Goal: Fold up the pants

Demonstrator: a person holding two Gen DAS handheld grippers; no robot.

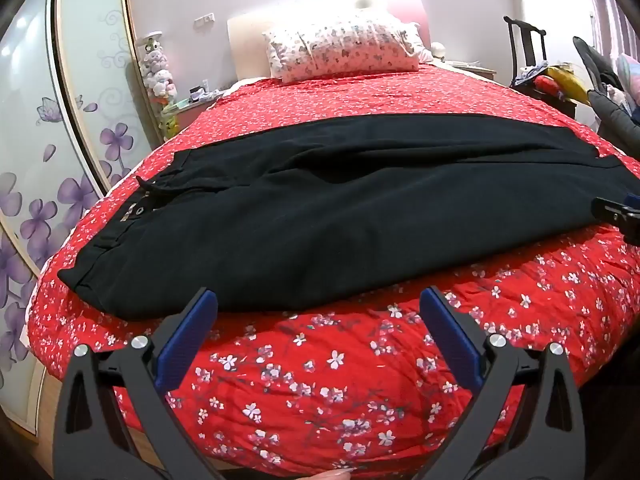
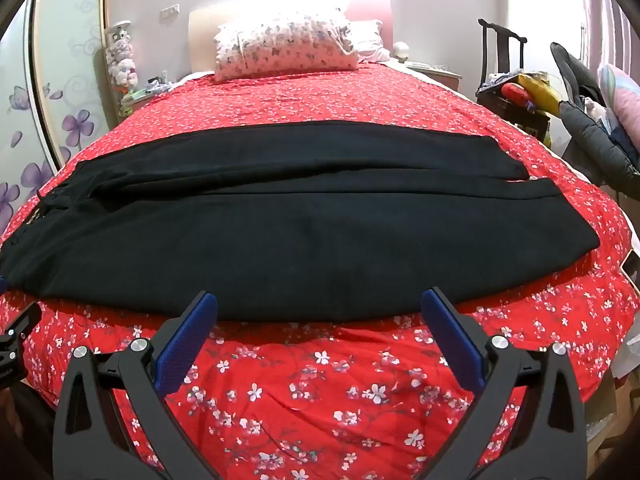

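Black pants (image 1: 320, 208) lie flat across a bed with a red flowered cover (image 1: 340, 380), waistband at the left, leg hems at the right. They also show in the right wrist view (image 2: 280, 232). My left gripper (image 1: 318, 300) is open and empty, just short of the pants' near edge toward the waist end. My right gripper (image 2: 319, 302) is open and empty at the near edge toward the leg end. The right gripper's tip shows at the far right of the left wrist view (image 1: 618, 216).
A flowered pillow (image 1: 340, 50) lies at the bed's head. A sliding wardrobe door with purple flowers (image 1: 60, 140) stands at the left. A chair piled with clothes and bags (image 2: 532, 92) stands at the right. Stuffed toys (image 1: 158, 68) sit by the headboard.
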